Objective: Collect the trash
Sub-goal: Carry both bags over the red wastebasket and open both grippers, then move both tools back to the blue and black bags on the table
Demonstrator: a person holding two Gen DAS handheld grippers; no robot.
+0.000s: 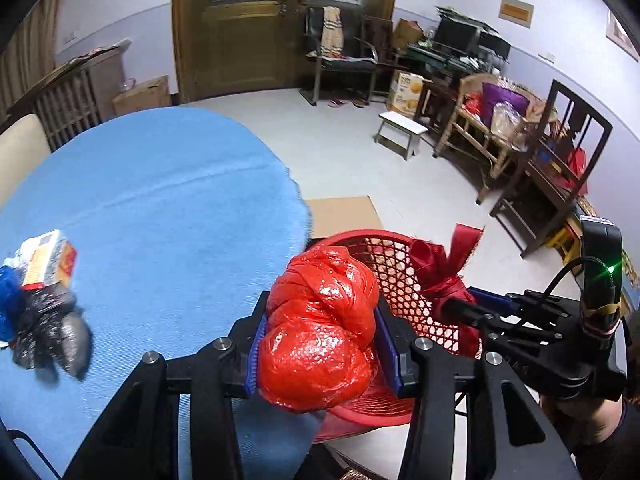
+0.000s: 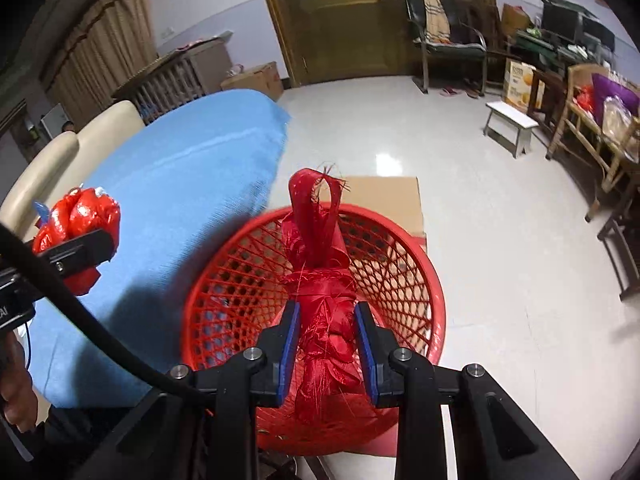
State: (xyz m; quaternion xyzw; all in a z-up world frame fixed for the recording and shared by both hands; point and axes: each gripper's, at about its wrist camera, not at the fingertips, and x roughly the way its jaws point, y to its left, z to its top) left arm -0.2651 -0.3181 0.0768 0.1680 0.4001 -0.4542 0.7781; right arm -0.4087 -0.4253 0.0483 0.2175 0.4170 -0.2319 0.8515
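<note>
Red mesh wad [image 2: 326, 312] clamped in right tongs [image 2: 326, 340] above the red basket [image 2: 420, 272]; red plastic bag [image 1: 320, 328] clamped in left tongs [image 1: 320, 344] beside the basket, over the tabletop [image 1: 160, 200] edge. Neither dropped yet. Only left wrist view shows leftover trash pile [image 1: 44, 300] on the tabletop, far from basket.

basket [image 2: 434, 300] beside table [image 1: 160, 184]; cardboard [image 2: 384, 196] behind basket
</note>
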